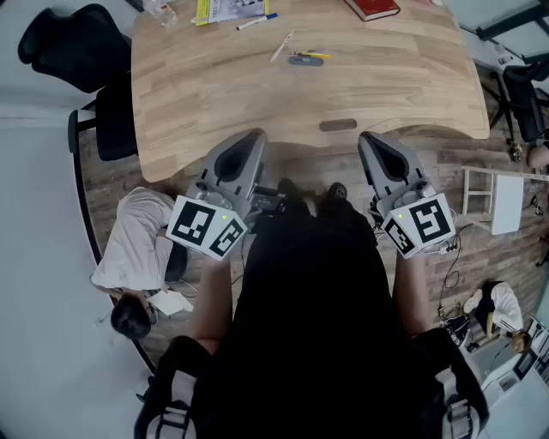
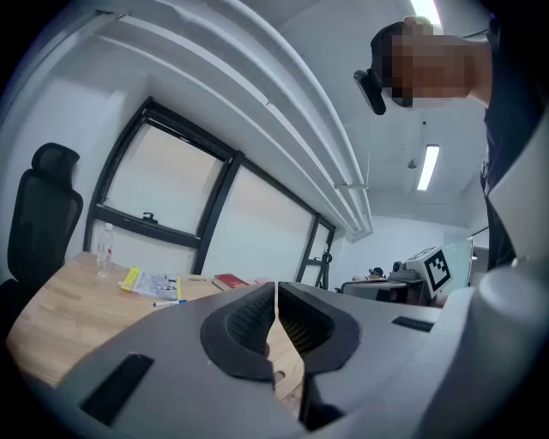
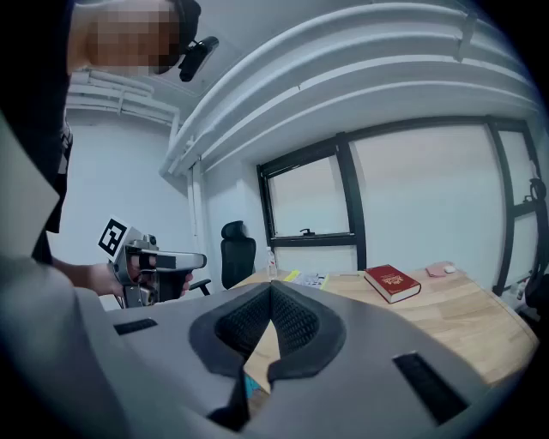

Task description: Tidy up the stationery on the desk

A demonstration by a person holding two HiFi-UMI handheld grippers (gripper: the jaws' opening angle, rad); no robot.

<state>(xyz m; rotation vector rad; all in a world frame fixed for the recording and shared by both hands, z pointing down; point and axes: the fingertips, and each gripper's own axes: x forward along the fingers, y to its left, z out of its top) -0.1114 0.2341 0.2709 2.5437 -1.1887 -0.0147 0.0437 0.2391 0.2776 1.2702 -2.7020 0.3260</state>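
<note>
The left hand-held gripper (image 1: 247,137) and the right hand-held gripper (image 1: 375,141) are shown pressed together, empty, at the near edge of the tabletop (image 1: 214,94). The pen (image 1: 309,57), marker (image 1: 256,21), booklet (image 1: 230,9) and red book (image 1: 371,8) are laid well apart from both, toward the far side.

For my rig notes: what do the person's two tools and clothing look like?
The left tool and right tool are grey, with tapering jaws lined by dark ribbed pads. Each carries a white cube with black square markers. The person wears a black top.
</note>
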